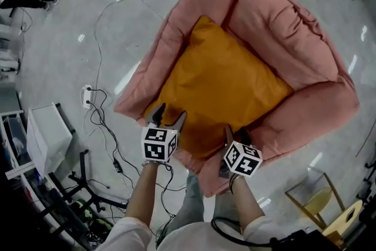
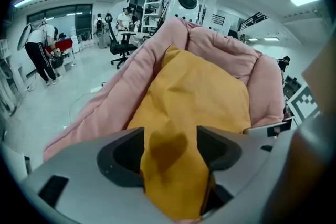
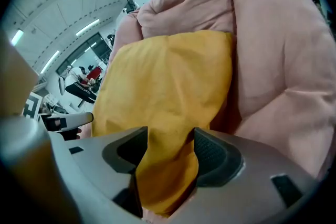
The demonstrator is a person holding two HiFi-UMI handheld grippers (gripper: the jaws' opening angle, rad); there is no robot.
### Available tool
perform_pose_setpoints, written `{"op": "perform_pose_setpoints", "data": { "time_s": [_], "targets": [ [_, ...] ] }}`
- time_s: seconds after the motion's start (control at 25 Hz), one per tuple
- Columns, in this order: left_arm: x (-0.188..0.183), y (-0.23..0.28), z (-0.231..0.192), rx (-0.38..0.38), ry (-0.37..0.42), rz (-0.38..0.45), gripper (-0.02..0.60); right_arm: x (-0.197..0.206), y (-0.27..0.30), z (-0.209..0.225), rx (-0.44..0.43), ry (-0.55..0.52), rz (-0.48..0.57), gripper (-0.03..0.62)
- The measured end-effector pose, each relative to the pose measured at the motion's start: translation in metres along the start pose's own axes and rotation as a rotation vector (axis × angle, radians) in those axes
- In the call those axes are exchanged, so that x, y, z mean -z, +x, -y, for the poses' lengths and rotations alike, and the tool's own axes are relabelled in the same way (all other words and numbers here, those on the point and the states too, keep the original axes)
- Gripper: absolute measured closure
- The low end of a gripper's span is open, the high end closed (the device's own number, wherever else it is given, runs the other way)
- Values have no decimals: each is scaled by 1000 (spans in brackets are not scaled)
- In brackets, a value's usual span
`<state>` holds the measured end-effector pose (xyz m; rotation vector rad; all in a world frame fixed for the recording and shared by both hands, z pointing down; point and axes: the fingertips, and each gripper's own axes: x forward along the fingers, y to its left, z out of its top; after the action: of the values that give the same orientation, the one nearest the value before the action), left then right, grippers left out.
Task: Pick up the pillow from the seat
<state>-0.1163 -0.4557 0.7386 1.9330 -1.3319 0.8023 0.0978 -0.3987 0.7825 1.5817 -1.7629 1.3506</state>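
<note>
The orange pillow lies flat in the pink seat, roughly square, with one corner pointing far and its near edge towards the person. It stretches away from both sets of fingers, so the lift turns on that near edge. The left gripper sits at the near-left part of the edge and the right gripper at the near-right part, about equally close. In each gripper view the fingers stand wide apart with a fold of pillow fabric between them. The cloth fills the gap but does not look squeezed. My judgement is that both must close on the fabric before the pillow can be raised.
</note>
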Motion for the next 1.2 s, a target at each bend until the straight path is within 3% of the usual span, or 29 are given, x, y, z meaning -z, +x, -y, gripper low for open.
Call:
{"op": "perform_pose_setpoints", "data": {
  "time_s": [0.32,0.6,0.88,1.2],
  "targets": [
    [9,57,-24,-6,-3,-63,255,-8,59,1,-10,-40,-42,338],
    [20,79,-26,37,-42,-124,258,-6,76,4,-11,-57,-34,338],
    [25,86,-22,51,-50,-138,317,-6,81,8,17,-74,-13,341],
    [27,82,-17,57,-28,-151,389,-5,77,2,-5,-65,-19,429]
  ]
}}
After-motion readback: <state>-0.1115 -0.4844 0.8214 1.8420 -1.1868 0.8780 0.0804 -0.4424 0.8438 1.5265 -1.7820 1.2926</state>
